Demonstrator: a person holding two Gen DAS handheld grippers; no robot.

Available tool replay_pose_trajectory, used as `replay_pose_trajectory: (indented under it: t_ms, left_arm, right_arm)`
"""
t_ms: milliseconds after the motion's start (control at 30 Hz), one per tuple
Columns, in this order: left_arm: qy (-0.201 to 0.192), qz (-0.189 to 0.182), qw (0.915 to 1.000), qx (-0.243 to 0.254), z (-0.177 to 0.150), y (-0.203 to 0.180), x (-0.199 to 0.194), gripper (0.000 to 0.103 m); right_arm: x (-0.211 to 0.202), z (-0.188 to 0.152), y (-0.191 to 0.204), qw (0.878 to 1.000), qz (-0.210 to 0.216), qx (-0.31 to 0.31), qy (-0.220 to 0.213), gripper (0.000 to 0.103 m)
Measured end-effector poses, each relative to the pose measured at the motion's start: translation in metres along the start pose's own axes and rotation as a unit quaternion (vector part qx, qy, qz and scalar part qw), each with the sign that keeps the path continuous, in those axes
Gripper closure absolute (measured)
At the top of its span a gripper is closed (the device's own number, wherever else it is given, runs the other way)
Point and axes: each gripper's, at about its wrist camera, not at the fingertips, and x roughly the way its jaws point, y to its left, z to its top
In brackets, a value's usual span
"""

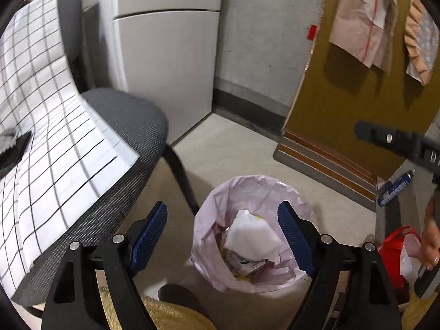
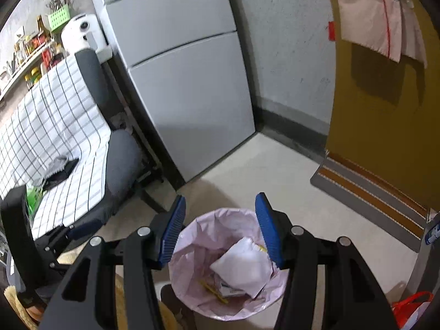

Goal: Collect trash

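Below, crumpled white paper [image 2: 242, 264] fills the pink-lined round bin [image 2: 192, 299]; left gripper [image 1: 222, 236] and right gripper [image 2: 220, 228] spread, empty.

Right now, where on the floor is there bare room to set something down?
Bare floor lies between the bin, the fridge and the striped mat. It is crowded by the chair and near the red bag.
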Motion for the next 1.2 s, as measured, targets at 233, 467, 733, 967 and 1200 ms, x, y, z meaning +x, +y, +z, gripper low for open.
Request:
replay_pose_trajectory:
  t_ms: [233,467,733,967,1200]
  left_arm:
    - [-0.021,0.044,0.9984,-0.030,-0.002,0.036,-0.027,0.021]
    - [-0.031,0.115,0.9886,-0.091,-0.019,0.093,-0.068,0.021]
    - [-0.050,0.181,0.9634,-0.191,-0.058,0.173,-0.129,0.021]
    - [-0.078,0.252,0.9310,-0.252,-0.083,0.236,-0.185,0.021]
    - [-0.088,0.298,0.9050,-0.291,-0.096,0.287,-0.222,0.021]
  right_arm:
    - [0.002,0.001,0.024,1.000,0.008,-0.028,0.009,0.051]
    - [0.017,-0.008,0.067,0.997,0.043,-0.062,0.034,0.051]
    - [0.035,-0.016,0.159,0.981,0.120,-0.140,0.064,0.051]
    - [0.050,-0.002,0.254,0.960,0.182,-0.206,0.059,0.051]
    - [0.076,0.009,0.343,0.936,0.225,-0.264,0.061,0.051]
